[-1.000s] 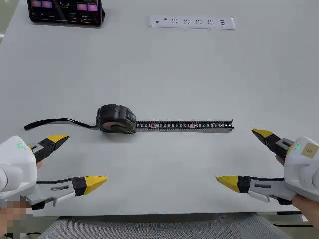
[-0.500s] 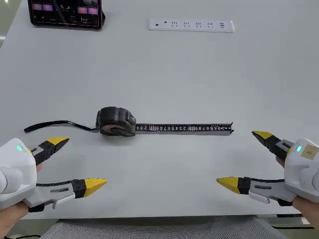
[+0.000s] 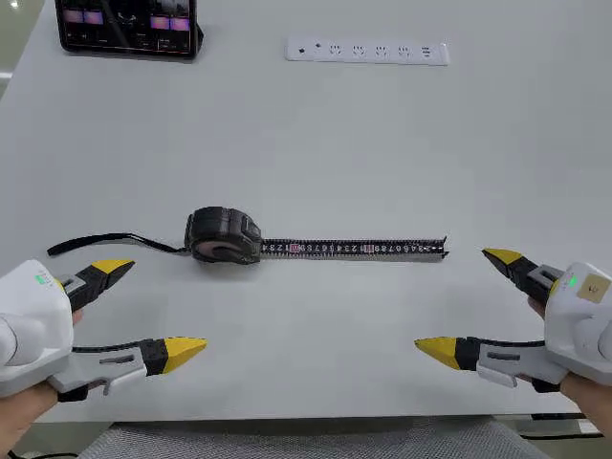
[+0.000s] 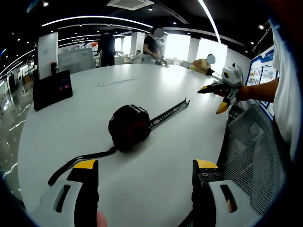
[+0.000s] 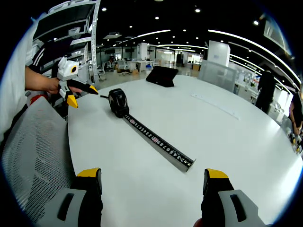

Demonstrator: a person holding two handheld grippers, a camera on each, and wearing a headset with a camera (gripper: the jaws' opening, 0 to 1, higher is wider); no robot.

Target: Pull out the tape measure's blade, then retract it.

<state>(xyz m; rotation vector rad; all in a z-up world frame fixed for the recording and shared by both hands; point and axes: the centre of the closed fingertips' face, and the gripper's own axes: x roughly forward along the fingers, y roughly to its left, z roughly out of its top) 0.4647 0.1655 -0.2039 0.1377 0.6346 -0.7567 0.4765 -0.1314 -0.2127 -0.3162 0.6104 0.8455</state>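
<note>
The tape measure (image 3: pixel 223 235) lies on its side near the middle of the white tabletop (image 3: pixel 335 143), a little toward the person's left. Its case is black and rounded, with a ribbed grip over the top. The blade (image 3: pixel 354 249) is drawn out to the right and lies flat on the surface in a straight line, dark with pale numbering and a few red marks, ending in a small hook at its far tip. A thin black wrist strap (image 3: pixel 105 241) trails from the other end of the case and curls off to the left.

The left gripper (image 3: pixel 165 304) is held low over the near left edge, its yellow-tipped jaws spread wide and holding nothing, well short of the case. The right gripper (image 3: pixel 451 297) sits the same way on the near right, jaws apart and empty, its upper tip just beyond the blade's hook but not touching it.

The tabletop is large, smooth and rounded at the edge. A white power strip (image 3: pixel 366 49) lies along the far side, and a dark tablet (image 3: pixel 127 26) with a lit screen stands propped at the far left corner. Grey mesh (image 3: pixel 287 440) shows just below the near edge. Around it is a big open office with long ceiling light strips, white pillars, shelving and a few people standing in the distance.
</note>
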